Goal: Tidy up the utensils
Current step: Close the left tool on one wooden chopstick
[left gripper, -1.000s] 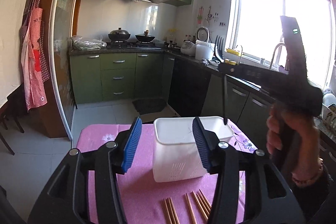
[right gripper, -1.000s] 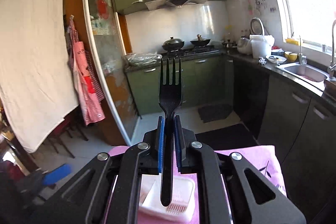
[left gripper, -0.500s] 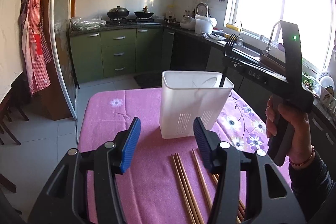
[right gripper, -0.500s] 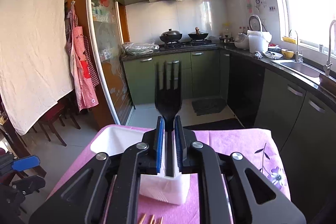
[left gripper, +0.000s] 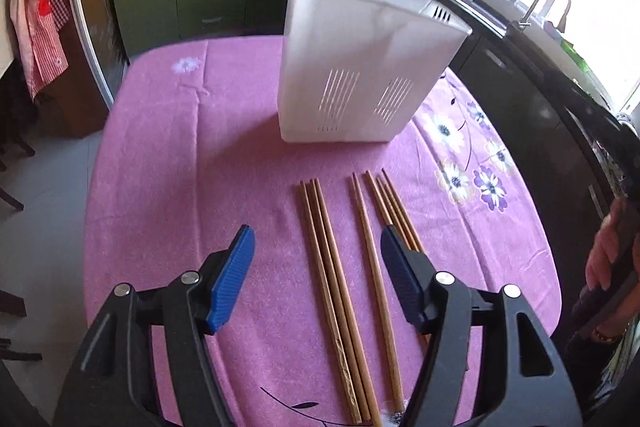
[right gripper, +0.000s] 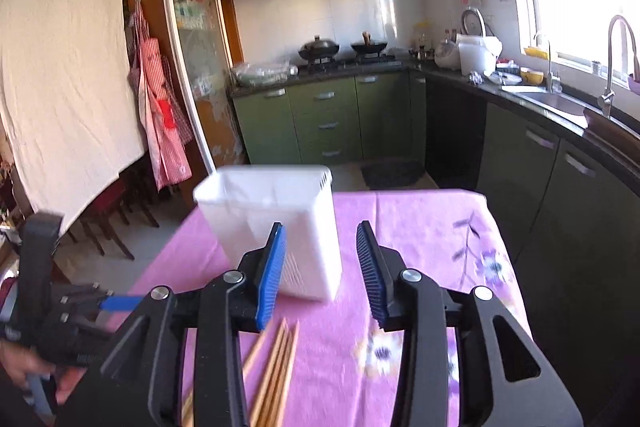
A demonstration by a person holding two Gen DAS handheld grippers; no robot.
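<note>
Several wooden chopsticks [left gripper: 332, 267] lie side by side on the pink flowered tablecloth [left gripper: 180, 147], in front of a white slotted utensil holder [left gripper: 360, 67]. My left gripper [left gripper: 316, 233] points down over them, jaws opening; some chopsticks lie below the gap and the pads touch none. In the right wrist view my right gripper [right gripper: 320, 227] hovers in front of the holder [right gripper: 272, 219], its jaws opening with nothing between them. Chopstick ends [right gripper: 276, 367] show below it. No fork is in view, and the holder's inside is hidden.
The table's edges fall off to the floor on the left and far side. Dark lower cabinets and a counter with a sink [right gripper: 560, 103] run along the right. Chairs [right gripper: 120, 211] stand at the left. A person's hand [left gripper: 608, 259] holds the right gripper's handle.
My right gripper has let go of the black fork at the holder, opened, and drawn back and lower. My left gripper has tipped down and sunk toward the chopsticks, jaws wider.
</note>
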